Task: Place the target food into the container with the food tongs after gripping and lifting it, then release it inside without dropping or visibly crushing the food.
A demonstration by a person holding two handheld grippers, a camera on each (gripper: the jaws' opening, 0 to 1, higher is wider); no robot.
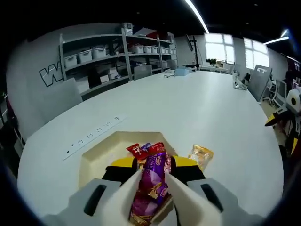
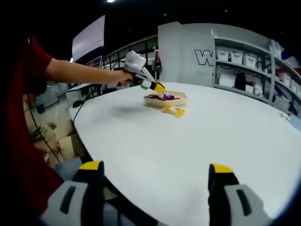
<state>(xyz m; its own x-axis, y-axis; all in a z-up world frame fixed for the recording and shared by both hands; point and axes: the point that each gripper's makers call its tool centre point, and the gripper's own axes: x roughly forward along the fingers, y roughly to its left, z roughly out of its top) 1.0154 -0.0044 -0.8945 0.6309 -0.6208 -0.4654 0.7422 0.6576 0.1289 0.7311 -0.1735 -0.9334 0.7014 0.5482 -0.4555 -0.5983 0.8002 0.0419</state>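
Overhead, the left gripper (image 1: 151, 181) clamps white food tongs (image 1: 188, 202) on a purple foil-wrapped candy (image 1: 153, 181) above the shallow beige tray (image 1: 94, 157) (red wrappers inside), an orange wrapped sweet (image 1: 201, 155) beside it. Right gripper (image 2: 155, 181) spread wide over the white round table (image 2: 188, 136).

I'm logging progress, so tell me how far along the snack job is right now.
Done: the purple snack pack is gripped between the left gripper jaws and held over the tray, which holds red packets. In hand: lowering it in. Left: releasing it; a yellow pack lies on the table beside the tray. The right gripper is open.
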